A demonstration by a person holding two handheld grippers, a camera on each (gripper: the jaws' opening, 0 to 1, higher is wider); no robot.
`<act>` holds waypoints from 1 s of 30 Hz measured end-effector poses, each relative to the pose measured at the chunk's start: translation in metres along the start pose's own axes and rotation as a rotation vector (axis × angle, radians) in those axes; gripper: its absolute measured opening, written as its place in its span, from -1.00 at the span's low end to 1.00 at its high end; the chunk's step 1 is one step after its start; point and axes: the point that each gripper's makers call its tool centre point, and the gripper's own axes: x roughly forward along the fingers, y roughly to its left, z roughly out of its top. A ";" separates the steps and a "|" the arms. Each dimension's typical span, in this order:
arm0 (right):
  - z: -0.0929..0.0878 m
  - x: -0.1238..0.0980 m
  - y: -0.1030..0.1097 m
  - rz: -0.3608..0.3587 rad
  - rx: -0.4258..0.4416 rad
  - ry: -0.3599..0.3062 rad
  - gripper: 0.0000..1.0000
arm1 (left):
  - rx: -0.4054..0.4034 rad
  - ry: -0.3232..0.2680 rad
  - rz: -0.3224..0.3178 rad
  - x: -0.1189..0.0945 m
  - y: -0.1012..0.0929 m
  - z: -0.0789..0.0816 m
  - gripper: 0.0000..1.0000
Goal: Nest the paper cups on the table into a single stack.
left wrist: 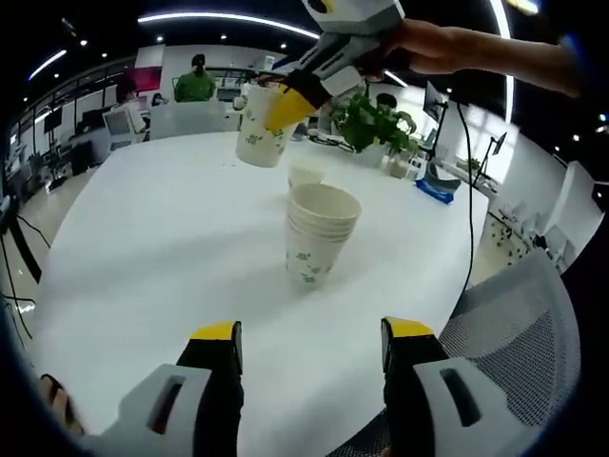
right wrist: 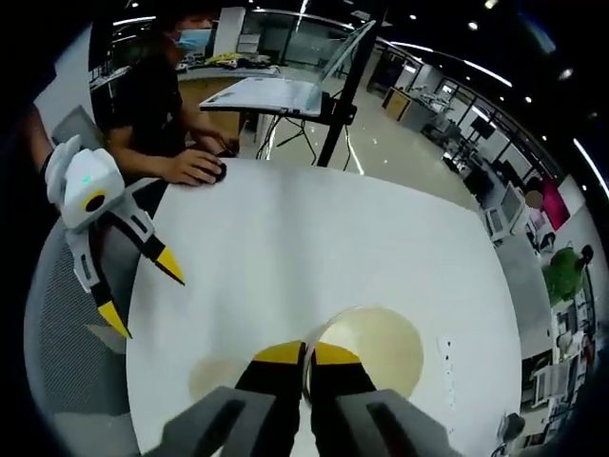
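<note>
Right hand-held gripper (left wrist: 285, 100) pinching lifted paper cup (left wrist: 262, 129) rim, stack (left wrist: 319, 238) probably below, left hand-held gripper (left wrist: 309, 343) spread.

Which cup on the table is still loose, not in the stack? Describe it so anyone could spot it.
On the round white table, find the stack of nested paper cups near the middle. Directly behind it, toward the potted plant, stands a lone paper cup. Unlike the floral-print cup held in the air by the right tool, it stands on the table, single and partly hidden.

Matt paper cups (left wrist: 317, 235), smooth white tbl (left wrist: 162, 238)
</note>
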 end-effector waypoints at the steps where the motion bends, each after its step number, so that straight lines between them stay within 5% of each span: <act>1: -0.001 -0.003 0.004 0.002 0.004 -0.003 -1.00 | 0.003 0.001 -0.001 0.000 0.000 0.000 0.14; 30: -0.028 -0.031 0.080 0.079 -0.031 0.025 -1.00 | 0.025 0.017 -0.019 0.001 -0.005 -0.002 0.14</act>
